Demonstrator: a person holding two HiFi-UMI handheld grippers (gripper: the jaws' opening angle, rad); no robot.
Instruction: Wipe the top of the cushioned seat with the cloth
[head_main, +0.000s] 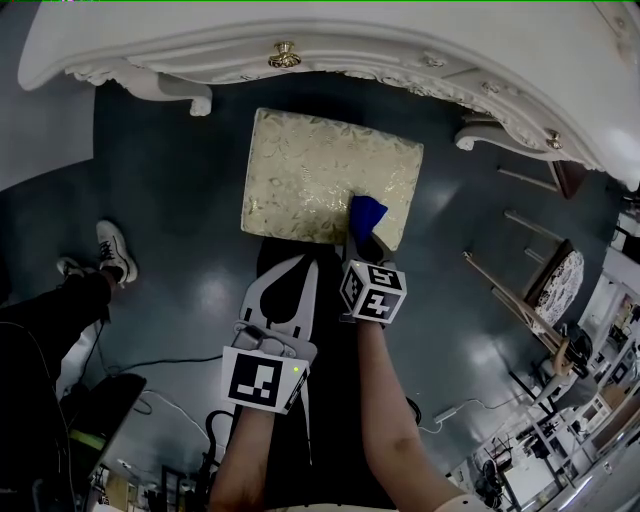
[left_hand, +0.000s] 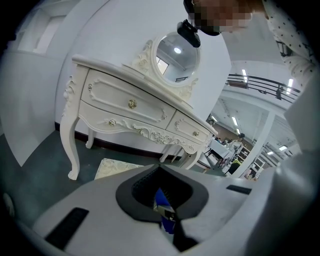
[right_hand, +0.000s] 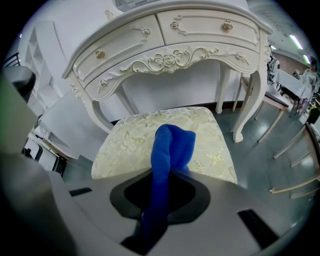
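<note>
1. The blue cloth (right_hand: 170, 150) is pinched between the closed jaws of the right gripper (right_hand: 162, 179). Its lower end is swallowed by the jaws and cannot be traced. Its free end is laid on the cushioned seat (right_hand: 125, 145), by the seat's near right corner in the head view.
2. The seat's near edge is cut off by the gripper body in the right gripper view. Its legs are hidden beneath the gold-patterned cushion in the head view.
3. The left gripper (head_main: 300, 268) is held just beside the right one, short of the seat's near edge. Its jaws are brought together with nothing gripped. Through the opening behind their tips, only a sliver of blue is glimpsed in the left gripper view, where just a corner of the seat is seen.
4. The white dressing table (head_main: 400, 40) stands beyond the seat, its top cropped by the frame. A brass knob (head_main: 285, 55) is seen on a drawer, and a round mirror (left_hand: 175, 52) on top.
5. The only print made out is the black-and-white square pattern on each marker cube (head_main: 375, 290).
6. A shoe (head_main: 115, 250) is seen on the dark floor (head_main: 170, 200) at the left. The furniture at the right edge is too small to identify.
</note>
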